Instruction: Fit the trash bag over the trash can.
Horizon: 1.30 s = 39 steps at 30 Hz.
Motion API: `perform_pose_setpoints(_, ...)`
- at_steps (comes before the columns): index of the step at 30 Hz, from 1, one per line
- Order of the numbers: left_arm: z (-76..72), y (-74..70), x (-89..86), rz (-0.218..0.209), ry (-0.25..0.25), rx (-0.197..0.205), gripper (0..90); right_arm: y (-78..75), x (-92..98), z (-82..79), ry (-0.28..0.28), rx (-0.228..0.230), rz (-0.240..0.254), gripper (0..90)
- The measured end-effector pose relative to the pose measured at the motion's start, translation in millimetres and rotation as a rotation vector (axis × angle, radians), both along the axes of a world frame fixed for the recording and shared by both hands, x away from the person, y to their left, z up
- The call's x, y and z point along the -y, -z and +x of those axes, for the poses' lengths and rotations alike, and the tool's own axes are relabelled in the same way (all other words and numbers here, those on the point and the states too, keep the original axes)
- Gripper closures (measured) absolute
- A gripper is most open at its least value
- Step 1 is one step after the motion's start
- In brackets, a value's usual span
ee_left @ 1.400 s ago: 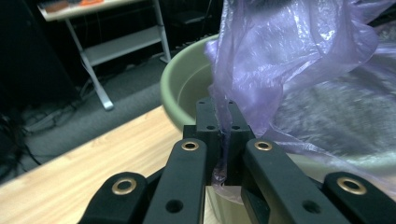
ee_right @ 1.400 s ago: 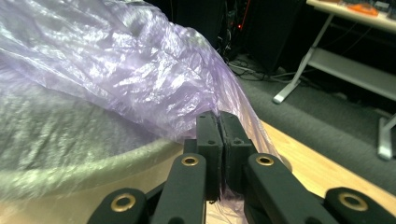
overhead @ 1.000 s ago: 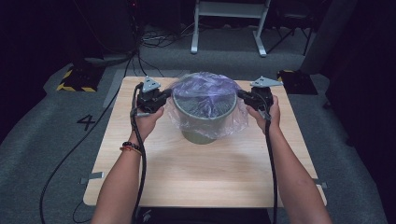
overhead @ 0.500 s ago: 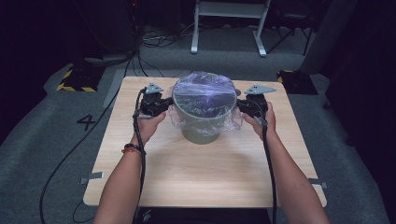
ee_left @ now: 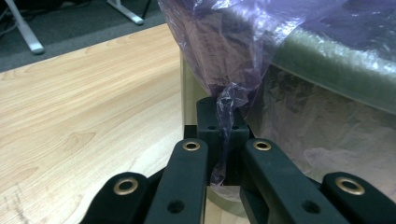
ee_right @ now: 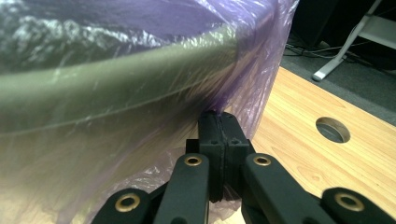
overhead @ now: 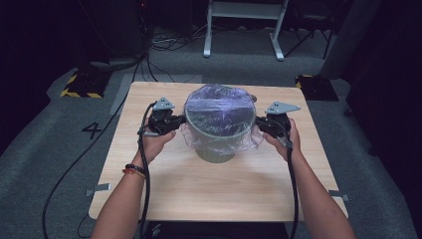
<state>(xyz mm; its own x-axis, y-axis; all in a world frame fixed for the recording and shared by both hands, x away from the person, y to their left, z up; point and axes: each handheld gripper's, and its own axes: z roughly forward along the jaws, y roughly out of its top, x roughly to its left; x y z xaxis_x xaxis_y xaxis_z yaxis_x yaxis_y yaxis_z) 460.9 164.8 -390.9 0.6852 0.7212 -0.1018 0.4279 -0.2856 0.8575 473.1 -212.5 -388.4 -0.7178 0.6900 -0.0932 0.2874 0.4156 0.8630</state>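
Note:
A grey-green bin (overhead: 215,148) stands in the middle of the wooden table (overhead: 199,189). A thin purple plastic bag (overhead: 219,112) lies stretched over its mouth and hangs down its sides. My left gripper (overhead: 180,122) is at the bin's left side. Its jaws pinch a bunched fold of the bag (ee_left: 224,100) just below the rim and have just eased a touch, with the film still between them at the left gripper (ee_left: 223,116). My right gripper (overhead: 259,124) is at the bin's right side. In the right gripper view, the right gripper (ee_right: 218,122) is shut tight on the bag (ee_right: 243,70) under the rim.
A round hole (ee_right: 332,129) is cut in the tabletop behind the bin. Cables trail from both grippers over the near table edge. Beyond the table are a white frame (overhead: 244,30), floor cables and a yellow-black striped block (overhead: 79,85).
Both grippers have come down and a little toward the person beside the bin, drawing the bag's edges lower over the rim. The bag now lies flatter across the bin's mouth.

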Motion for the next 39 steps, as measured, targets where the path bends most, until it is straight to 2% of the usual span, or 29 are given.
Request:
perform_pose_setpoints(2, -3.6, -0.4, 0.3, 0.024, -0.041, 0.02, 77.2, -0.3, 1.9, -3.7, 0.008, 0.012, -0.01, 88.9)
perform_pose_setpoints(5, -10.9, -1.6, -5.0, -0.007, -0.059, 0.067, 61.8, -3.0, 5.4, -9.0, 0.017, 0.034, 0.001, 82.6)
perform_pose_setpoints(8, -20.3, -5.3, -11.2, -0.025, -0.078, 0.087, 40.3, -8.6, 10.5, -15.0, 0.039, 0.068, 0.012, 73.9)
perform_pose_setpoints(11, -34.2, -7.4, -18.5, -0.049, -0.075, 0.124, 32.2, -11.6, 14.9, -20.8, 0.049, 0.087, 0.012, 65.1)
perform_pose_setpoints(13, -42.3, -7.6, -23.2, -0.053, -0.052, 0.127, 27.3, -13.1, 18.1, -26.4, 0.038, 0.1, 0.006, 61.5)
perform_pose_setpoints(16, -55.5, -7.2, -25.7, -0.025, -0.021, 0.142, 22.8, -15.3, 23.2, -33.6, 0.026, 0.118, -0.003, 51.6)
perform_pose_setpoints(19, -67.0, -6.3, -22.7, 0.009, 0.012, 0.154, 19.6, -17.2, 28.1, -39.2, 0.003, 0.129, 0.016, 42.0)
perform_pose_setpoints(21, -73.8, -5.7, -19.3, 0.02, 0.043, 0.156, 18.4, -17.8, 30.0, -41.6, 0.006, 0.131, 0.021, 37.9)
perform_pose_setpoints(22, -77.1, -5.2, -17.5, 0.025, 0.043, 0.161, 17.6, -18.2, 30.4, -42.1, 0.0, 0.133, 0.026, 35.4)
perform_pose_setpoints(25, -85.1, 0.2, -11.2, 0.008, 0.08, 0.151, 17.3, -20.5, 30.9, -44.0, 0.001, 0.157, 0.017, 32.3)
perform_pose_setpoints(26, -86.4, 2.5, -8.9, 0.012, 0.09, 0.146, 17.6, -21.9, 31.3, -44.7, -0.006, 0.165, 0.03, 31.0)
perform_pose_setpoints(28, -88.5, 9.3, -0.1, 0.05, 0.116, 0.132, 18.8, -25.1, 31.5, -45.1, -0.02, 0.18, 0.043, 29.9)
perform_pose_setpoints(31, -87.4, 17.5, 10.9, 0.112, 0.122, 0.133, 21.3, -29.6, 30.4, -45.3, -0.046, 0.186, 0.045, 28.0)
perform_pose_setpoints(32, -85.8, 19.8, 12.8, 0.106, 0.123, 0.125, 22.5, -31.3, 29.1, -46.3, -0.056, 0.185, 0.037, 25.7)
perform_pose_setpoints(35, -82.0, 23.4, 14.9, 0.089, 0.14, 0.121, 33.2, -33.8, 24.5, -54.9, -0.142, 0.183, 0.009, 26.7)
perform_pose_setpoints(37, -80.7, 24.3, 16.7, 0.104, 0.158, 0.129, 43.4, -32.6, 20.8, -61.3, -0.144, 0.21, -0.026, 26.8)
perform_pose_setpoints(39, -80.6, 24.7, 18.4, 0.127, 0.163, 0.142, 55.7, -30.8, 18.6, -64.5, -0.112, 0.23, -0.067, 27.0)
